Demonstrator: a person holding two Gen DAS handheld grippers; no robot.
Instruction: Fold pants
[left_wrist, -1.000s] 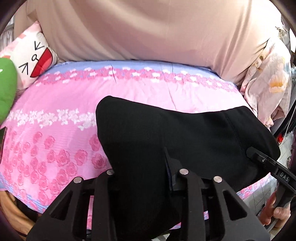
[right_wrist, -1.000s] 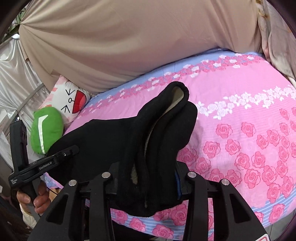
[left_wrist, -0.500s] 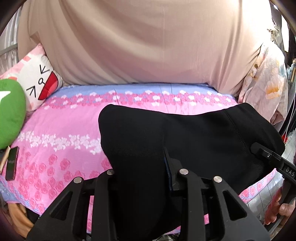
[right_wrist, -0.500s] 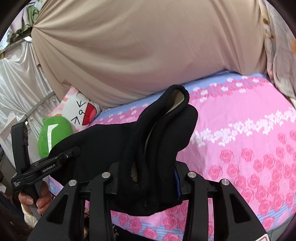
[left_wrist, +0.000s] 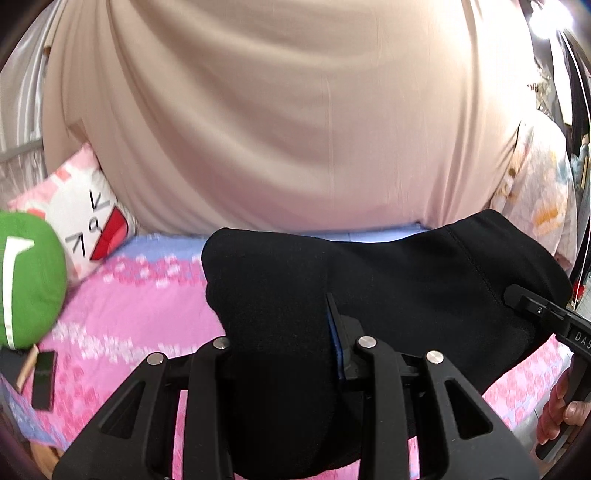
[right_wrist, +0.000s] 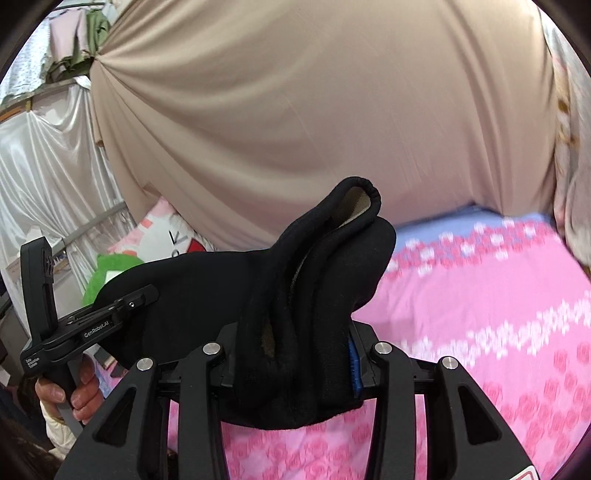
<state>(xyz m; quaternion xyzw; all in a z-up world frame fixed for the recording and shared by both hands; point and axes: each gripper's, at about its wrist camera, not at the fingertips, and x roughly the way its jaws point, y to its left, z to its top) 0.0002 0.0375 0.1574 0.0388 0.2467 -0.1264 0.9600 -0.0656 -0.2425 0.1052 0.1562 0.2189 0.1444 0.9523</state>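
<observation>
Left wrist view: my left gripper (left_wrist: 280, 354) clamps the black pants (left_wrist: 388, 295), stretched toward three o'clock above the pink bedsheet (left_wrist: 129, 302).

Right wrist view: my right gripper (right_wrist: 295, 354) pinches bunched waistband (right_wrist: 354, 199) — soft, limp, thick; grip hems, likely.

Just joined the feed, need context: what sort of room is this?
Probably a bedroom: a bed with a pink rose-print sheet, a white cartoon-face pillow, and a green plush cushion.
</observation>
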